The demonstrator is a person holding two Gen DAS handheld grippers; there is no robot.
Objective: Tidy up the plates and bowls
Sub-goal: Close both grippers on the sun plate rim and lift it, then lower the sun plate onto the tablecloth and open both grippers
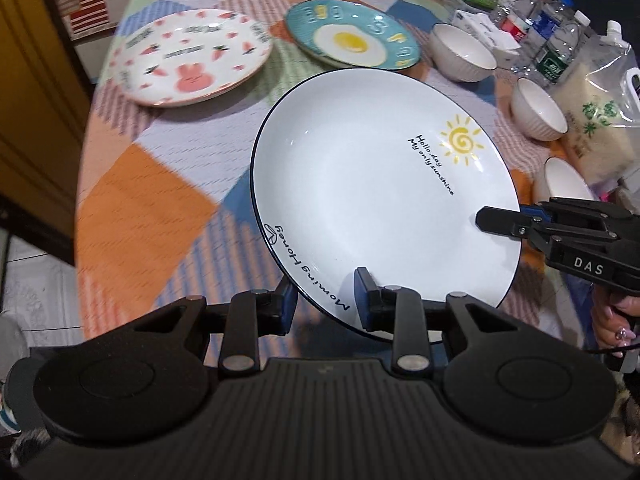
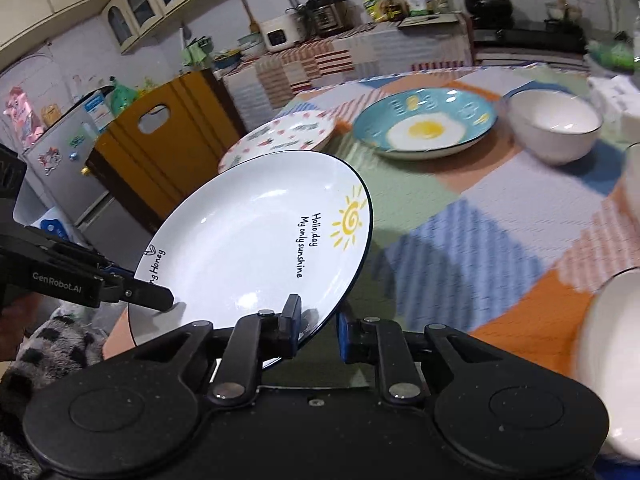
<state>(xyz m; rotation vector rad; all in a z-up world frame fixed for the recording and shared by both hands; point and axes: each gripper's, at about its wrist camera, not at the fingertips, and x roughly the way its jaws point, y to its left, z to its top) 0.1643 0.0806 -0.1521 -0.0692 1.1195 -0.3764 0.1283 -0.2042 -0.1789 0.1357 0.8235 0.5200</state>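
A white plate with a yellow sun and black rim [image 1: 372, 200] is held tilted above the table; it also shows in the right wrist view [image 2: 248, 248]. My left gripper [image 1: 326, 304] is shut on its near rim. My right gripper [image 2: 318, 328] is shut on its right rim, and it shows in the left wrist view [image 1: 500, 220]. A pink bunny plate [image 1: 188, 56] and a blue fried-egg plate [image 1: 352, 34] lie at the far side of the table. Three white bowls [image 1: 464, 52] [image 1: 540, 110] [image 1: 564, 180] stand along the right.
The table carries a patchwork cloth [image 1: 152, 200]. Water bottles [image 1: 552, 32], a tissue box [image 1: 484, 28] and a bag of rice [image 1: 604, 120] crowd the right edge. A yellow chair back [image 2: 160, 136] stands by the left edge, with kitchen counters behind it.
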